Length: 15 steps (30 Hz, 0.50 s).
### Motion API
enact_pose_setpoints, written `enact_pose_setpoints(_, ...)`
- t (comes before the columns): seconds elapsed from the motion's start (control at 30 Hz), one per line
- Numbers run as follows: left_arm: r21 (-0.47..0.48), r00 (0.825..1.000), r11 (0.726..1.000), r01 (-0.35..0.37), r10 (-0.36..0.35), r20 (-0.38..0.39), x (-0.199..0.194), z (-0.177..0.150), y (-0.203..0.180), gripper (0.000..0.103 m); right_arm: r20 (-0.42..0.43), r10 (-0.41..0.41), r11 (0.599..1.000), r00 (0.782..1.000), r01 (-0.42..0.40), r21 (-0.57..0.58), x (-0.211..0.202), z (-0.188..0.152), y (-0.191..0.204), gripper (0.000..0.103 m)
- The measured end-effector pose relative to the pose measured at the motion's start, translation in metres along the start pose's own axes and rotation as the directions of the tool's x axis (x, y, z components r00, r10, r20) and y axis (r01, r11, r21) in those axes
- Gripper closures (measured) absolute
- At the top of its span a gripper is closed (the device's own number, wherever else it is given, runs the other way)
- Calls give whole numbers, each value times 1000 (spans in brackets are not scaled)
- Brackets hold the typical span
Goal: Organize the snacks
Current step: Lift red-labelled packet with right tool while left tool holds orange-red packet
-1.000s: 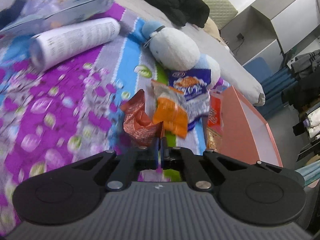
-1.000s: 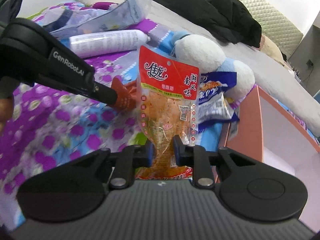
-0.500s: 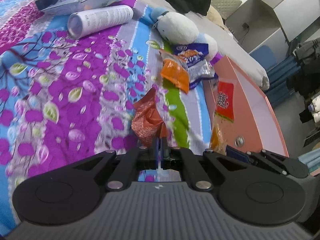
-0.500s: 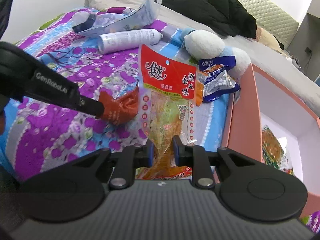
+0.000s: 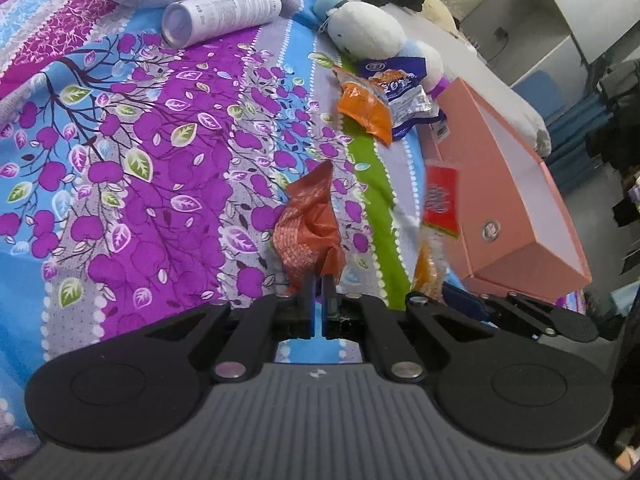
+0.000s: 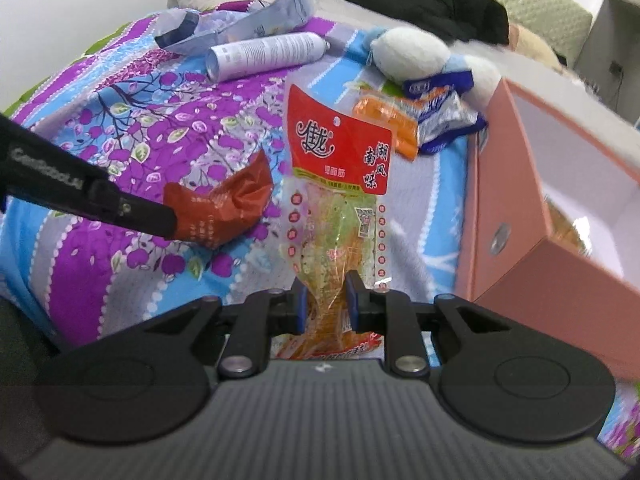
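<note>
A crumpled rust-red snack packet [image 5: 310, 224] is pinched at its lower edge by the left gripper [image 5: 319, 286], whose two blue-padded fingers are clamped tight on it, so the packet stands up just ahead of the fingertips above a floral purple and blue bedspread [image 5: 132, 184]. A tall clear snack pouch with a red header [image 6: 339, 200] is gripped low down between the pads of the right gripper [image 6: 325, 286] and rises straight up in front of it. Right of both grippers sits an open pink box [image 5: 516, 200] with a white interior; a snack already lies inside it, seen in the right wrist view. Farther ahead, beyond the held packets, an orange snack packet [image 5: 365, 106] and a blue and white snack packet [image 5: 400, 90] lie touching each other against a white and blue plush toy [image 5: 370, 36]. Farther still and to the left, a white cylindrical can [image 5: 224, 16] lies on its side.
</note>
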<state>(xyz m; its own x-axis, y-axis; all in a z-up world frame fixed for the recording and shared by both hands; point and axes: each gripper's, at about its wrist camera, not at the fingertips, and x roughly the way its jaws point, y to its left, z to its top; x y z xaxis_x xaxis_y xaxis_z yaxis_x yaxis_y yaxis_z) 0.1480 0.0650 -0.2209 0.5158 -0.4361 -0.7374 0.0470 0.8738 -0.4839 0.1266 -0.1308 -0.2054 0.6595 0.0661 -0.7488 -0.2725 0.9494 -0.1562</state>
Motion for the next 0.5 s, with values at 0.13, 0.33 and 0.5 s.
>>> enact_pose_setpoints(0.13, -28, 1000, 1000, -12, 12, -4, -3, 0, 5, 100, 0, 56, 998, 998, -56, 40, 5, -5, -1, 66)
enact_pose_setpoints(0.33, -75, 999, 996, -40, 40, 6, -11, -1, 14, 41, 43, 141, 983, 989, -145, 115, -1, -10, -9, 23)
enact_pose_setpoints(0.5, -67, 1000, 998, -16, 16, 5, -13, 0, 17, 34, 88, 178, 968, 980, -191, 164, -7, -13, -20, 21)
